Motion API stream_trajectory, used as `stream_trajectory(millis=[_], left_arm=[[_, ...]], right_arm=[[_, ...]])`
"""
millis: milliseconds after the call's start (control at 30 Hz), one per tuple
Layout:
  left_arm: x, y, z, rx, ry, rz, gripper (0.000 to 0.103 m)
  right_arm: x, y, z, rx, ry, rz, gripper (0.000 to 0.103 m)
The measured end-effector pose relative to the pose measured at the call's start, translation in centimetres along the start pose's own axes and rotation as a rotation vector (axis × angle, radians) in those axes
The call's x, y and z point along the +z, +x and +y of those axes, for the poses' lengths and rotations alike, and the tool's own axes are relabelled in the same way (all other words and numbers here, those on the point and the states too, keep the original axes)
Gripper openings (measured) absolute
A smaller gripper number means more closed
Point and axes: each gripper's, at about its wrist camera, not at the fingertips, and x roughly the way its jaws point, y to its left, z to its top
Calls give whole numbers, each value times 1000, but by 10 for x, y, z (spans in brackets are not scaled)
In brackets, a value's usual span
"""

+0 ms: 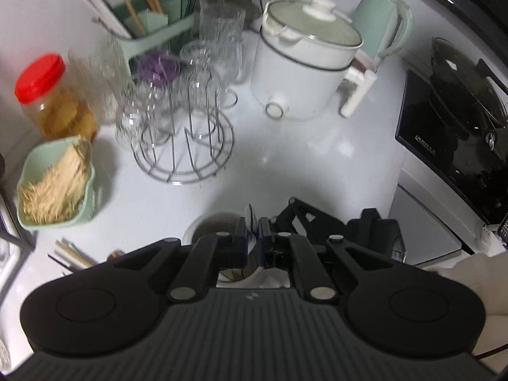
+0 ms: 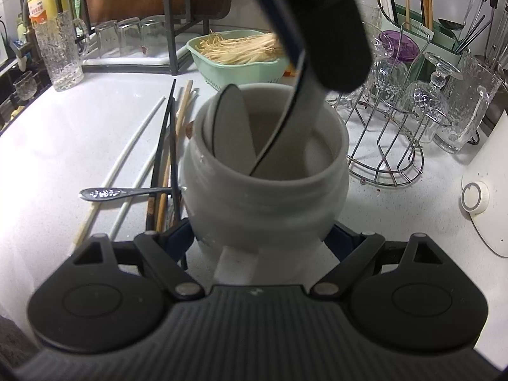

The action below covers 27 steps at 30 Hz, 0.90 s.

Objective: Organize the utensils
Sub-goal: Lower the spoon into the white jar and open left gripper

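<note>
A white ceramic jar (image 2: 263, 190) stands on the white counter, with my right gripper (image 2: 260, 236) shut on its lower sides, blue pads against each side. My left gripper (image 1: 253, 226) is shut on the handle of a white spoon with a blue rim (image 2: 293, 104). The spoon slants down into the jar's mouth, and one black finger (image 2: 336, 38) of that gripper hangs over the rim. A second pale spoon (image 2: 231, 123) leans inside the jar. Left of the jar lie loose chopsticks (image 2: 168, 146) and a metal spoon (image 2: 104, 193).
A wire rack of upturned glasses (image 1: 187, 127) stands behind the jar, with a white electric pot (image 1: 304, 73) to its right. A green bowl of enoki mushrooms (image 1: 57, 184), a red-lidded jar (image 1: 50, 95) and a green utensil caddy (image 1: 152, 25) crowd the left. A black cooktop (image 1: 451, 139) holds a wok.
</note>
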Motion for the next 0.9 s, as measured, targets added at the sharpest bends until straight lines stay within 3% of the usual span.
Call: stream_trajectory(millis=[467,767,900], left_arm=[[9,30,18,-6,-119,153,7],[6,26,20,29,-154,140,9],[5,21,20,43,-168,122,21]], right_arm=[[-2,-1,-2,14,-13,-9,90],[-1,0,-1,14,-12,-9,90],[-2,0,-2,14,-11,-10,90]])
